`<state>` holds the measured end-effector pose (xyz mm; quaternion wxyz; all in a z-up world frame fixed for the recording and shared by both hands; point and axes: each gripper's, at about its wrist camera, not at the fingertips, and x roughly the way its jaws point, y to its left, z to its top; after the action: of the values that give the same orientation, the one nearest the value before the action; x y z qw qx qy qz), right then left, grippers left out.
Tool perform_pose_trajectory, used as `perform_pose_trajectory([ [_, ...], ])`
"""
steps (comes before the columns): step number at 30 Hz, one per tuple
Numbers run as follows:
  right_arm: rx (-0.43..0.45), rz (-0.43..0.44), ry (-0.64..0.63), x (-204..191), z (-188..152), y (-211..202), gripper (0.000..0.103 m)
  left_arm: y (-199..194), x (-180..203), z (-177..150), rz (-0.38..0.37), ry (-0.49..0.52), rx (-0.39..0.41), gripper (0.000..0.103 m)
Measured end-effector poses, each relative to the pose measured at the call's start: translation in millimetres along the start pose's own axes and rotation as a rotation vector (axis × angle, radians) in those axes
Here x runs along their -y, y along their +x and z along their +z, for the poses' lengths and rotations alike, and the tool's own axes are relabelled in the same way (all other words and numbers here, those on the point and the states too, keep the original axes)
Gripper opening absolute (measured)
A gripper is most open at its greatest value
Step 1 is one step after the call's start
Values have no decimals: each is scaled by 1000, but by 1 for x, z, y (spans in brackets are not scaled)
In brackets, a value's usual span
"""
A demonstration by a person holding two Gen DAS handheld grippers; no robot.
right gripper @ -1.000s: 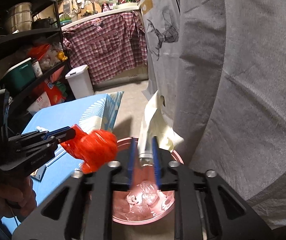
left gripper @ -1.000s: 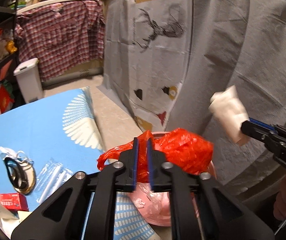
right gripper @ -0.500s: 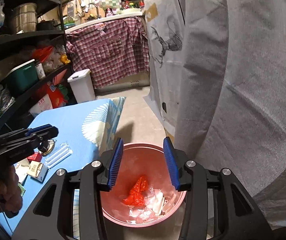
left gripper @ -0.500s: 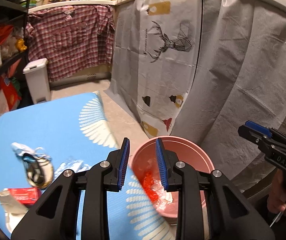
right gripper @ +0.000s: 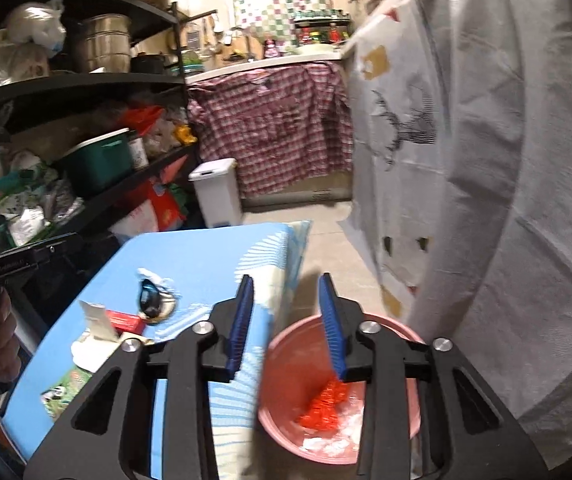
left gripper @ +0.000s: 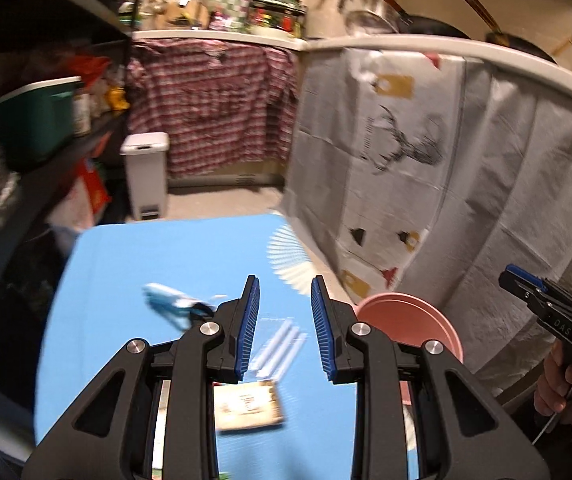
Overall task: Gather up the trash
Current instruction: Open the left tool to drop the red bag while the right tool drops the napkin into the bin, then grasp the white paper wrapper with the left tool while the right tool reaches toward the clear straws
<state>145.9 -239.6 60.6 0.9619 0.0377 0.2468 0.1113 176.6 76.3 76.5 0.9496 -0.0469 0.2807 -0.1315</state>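
A pink bin (right gripper: pixel 385 332) stands on the floor beside the blue table (right gripper: pixel 206 256); red plastic trash (right gripper: pixel 325 404) and white scraps lie in it. Its rim shows in the left wrist view (left gripper: pixel 413 312). My left gripper (left gripper: pixel 285 328) is open and empty above the blue table (left gripper: pixel 166 264), over a clear straw packet (left gripper: pixel 282 346) and a tan card packet (left gripper: pixel 248 406). My right gripper (right gripper: pixel 286 328) is open and empty, above the bin's left rim. It shows from the side in the left wrist view (left gripper: pixel 525 284).
On the table lie a blue-white mask with a round black item (right gripper: pixel 152 294), a red box (right gripper: pixel 124 322), white paper (right gripper: pixel 94 344) and a green wrapper (right gripper: pixel 66 388). A grey deer-print cloth (right gripper: pixel 465 160) hangs right of the bin. Dark shelves (right gripper: pixel 86 160) stand left; a white pedal bin (right gripper: pixel 216 192) behind.
Both grippers let go of their trash, the red plastic and the white paper, which fell into the pink bin. The jaws opened. My left gripper has swung left over the table.
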Motion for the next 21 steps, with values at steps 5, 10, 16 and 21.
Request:
perform_pose_trajectory([
  [5,-24,79,-30,-33,1,15,16,-21,-32,1,43,-7,16,27],
  [10,-62,125,-45,-61,-2,42,15,-31,-61,0,81,12,13,27],
  [16,-120,157,-36,-78,-12,82,15,-25,-92,-3,129,-40,7,21],
  [21,-184,181,-24,-92,-24,117,15,-12,-116,-11,160,-57,-25,18],
])
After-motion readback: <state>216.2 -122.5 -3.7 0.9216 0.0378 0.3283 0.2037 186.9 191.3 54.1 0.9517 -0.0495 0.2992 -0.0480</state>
